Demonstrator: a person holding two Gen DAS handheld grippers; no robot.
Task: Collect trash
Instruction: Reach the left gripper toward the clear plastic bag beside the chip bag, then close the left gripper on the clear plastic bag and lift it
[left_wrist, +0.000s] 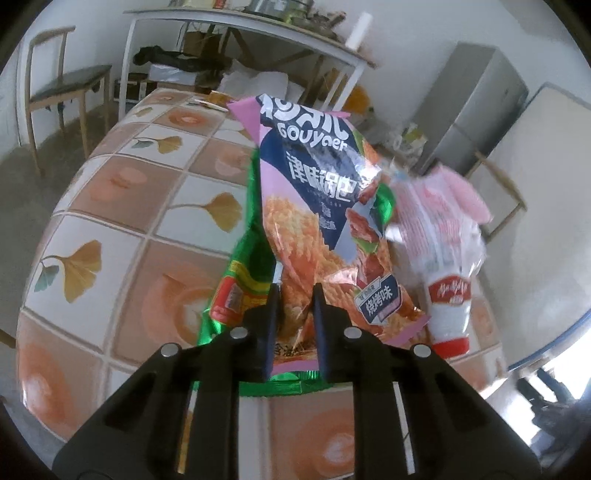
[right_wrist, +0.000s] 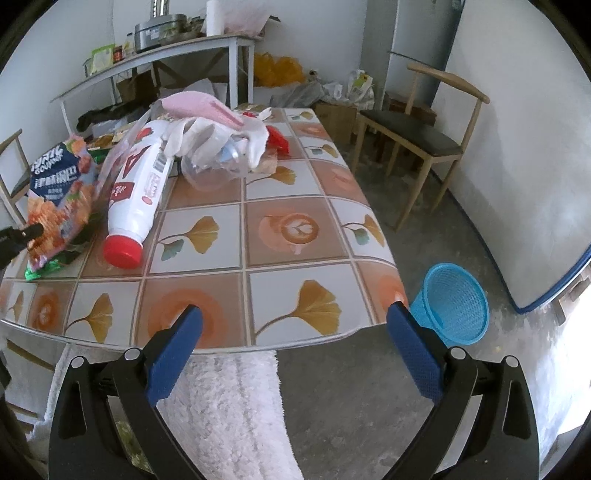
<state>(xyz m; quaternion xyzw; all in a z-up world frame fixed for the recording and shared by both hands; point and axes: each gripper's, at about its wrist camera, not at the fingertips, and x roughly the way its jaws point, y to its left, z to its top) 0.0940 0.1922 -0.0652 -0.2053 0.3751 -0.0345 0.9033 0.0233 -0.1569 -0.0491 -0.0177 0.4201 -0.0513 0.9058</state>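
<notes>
Our left claw tilts down w/ fingers pinched nearly together on the bottom edge of the snack bag, which lies on a green wrapper at the bench left side, prob. to lift it as trash. Beside it lies a white bottle. Right claw hangs wide open, empty, angled down over the near edge, w/ the blue bin on the floor at right.

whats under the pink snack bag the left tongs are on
A green foil wrapper lies under the pink snack bag, showing along its left and bottom edges. The bag covers the rest of it.
</notes>
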